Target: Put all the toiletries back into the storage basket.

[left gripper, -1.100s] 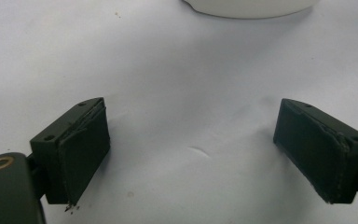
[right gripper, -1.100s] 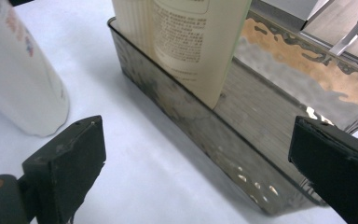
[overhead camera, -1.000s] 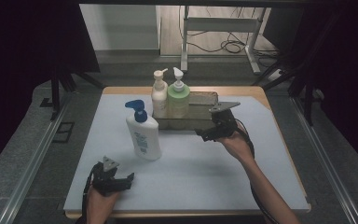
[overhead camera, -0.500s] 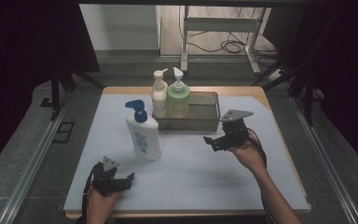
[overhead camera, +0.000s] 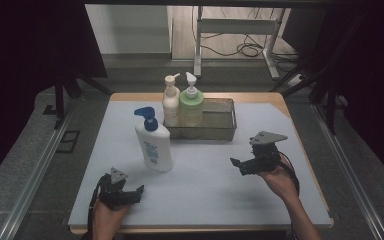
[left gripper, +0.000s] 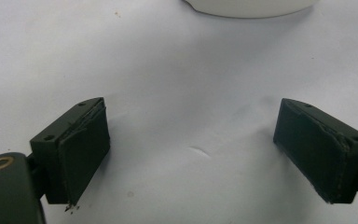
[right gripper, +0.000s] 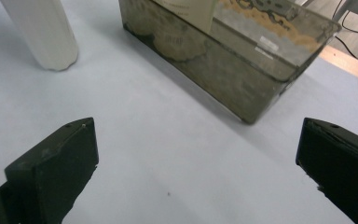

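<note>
Two pump bottles stand inside a mesh basket (overhead camera: 227,107) near the far edge of the bench (overhead camera: 290,125) in the high view: a cream bottle (overhead camera: 170,102) and, touching it on the right, a green bottle (overhead camera: 191,104), both in the basket's left end. A white bottle with a blue pump (overhead camera: 153,142) stands upright on the bench just in front of the basket's left end. The right tongs (overhead camera: 237,164) hover over the bench toward its right edge, in front of the basket's right end and apart from it, jaws spread and holding nothing. The left tongs (overhead camera: 136,192) sit near the front left corner of the bench, jaws apart and empty, with the white bottle near them toward the middle.

Seen from the left gripper view, the left tongs (left gripper: 191,154) stand wide over bare bench, with the white bottle's base (left gripper: 249,7) at the top edge.

From the right gripper view, the right tongs (right gripper: 196,163) gape, with the basket's corner (right gripper: 242,91) ahead and the white bottle (right gripper: 42,32) at upper left.
</note>
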